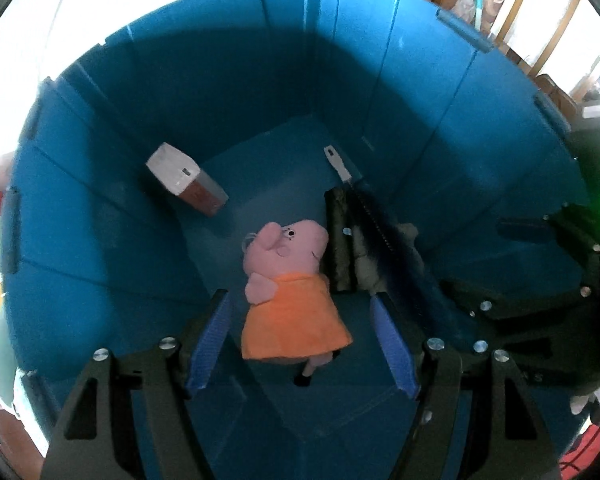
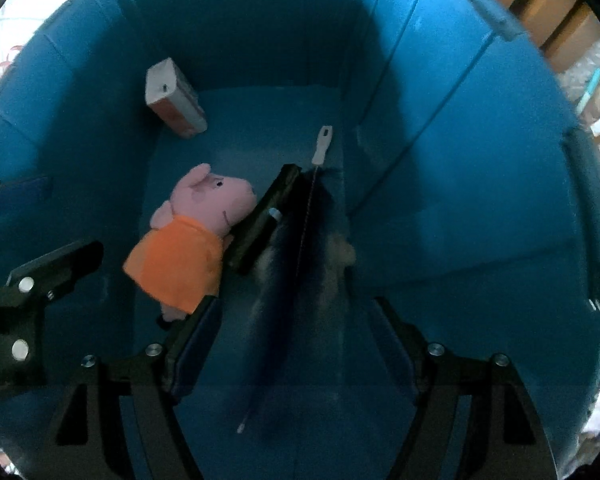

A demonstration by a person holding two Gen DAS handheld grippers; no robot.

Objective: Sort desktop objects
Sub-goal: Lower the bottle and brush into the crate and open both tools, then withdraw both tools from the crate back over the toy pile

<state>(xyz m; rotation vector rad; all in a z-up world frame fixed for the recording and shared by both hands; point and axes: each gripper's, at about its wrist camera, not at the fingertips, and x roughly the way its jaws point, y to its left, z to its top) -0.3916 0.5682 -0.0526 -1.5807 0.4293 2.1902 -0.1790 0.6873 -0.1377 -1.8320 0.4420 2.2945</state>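
left gripper [image 1: 300, 344]: I look steeply down into the bin; jaws part open, blue pads either side of the toy's dress in view but not pressing it. Nothing held.
right gripper [image 2: 296, 344]: also pointing down into the bin; jaws wide, nothing between the pads but the brush lying on the floor below. Empty. Visible in the left view too, at its right edge.
pig plush toy [image 1: 292, 280]: on the bin floor, directly below my left gripper, lying flat. Long axis runs head far, feet near. Orange dress toward me, pink head away. In the right view it sits left of centre, so the left hand is the nearer one.
bottle brush [image 2: 300, 240]: dark bristles on a twisted wire, white handle at the far end, wire loop at the near end. Long axis near-to-far, directly under my right gripper. Right hand nearer.
black block [image 2: 260, 224]: a dark flat oblong between the toy's head and the brush, touching both as far as I can tell. What it is, I cannot tell.
small box [image 1: 184, 184]: white end, reddish side, tilted against the far-left wall, well apart from the rest.
blue bin [image 1: 420, 60]: holds all of the above; ribbed walls fill both views.
key relation: both grippers sit above dropped items, inside the rim. My judgement: next move is out of the bin, straight up, for another desktop object.
counts: plush 1; brush 1; black block 1; box 1; bin 1; grippers 2.
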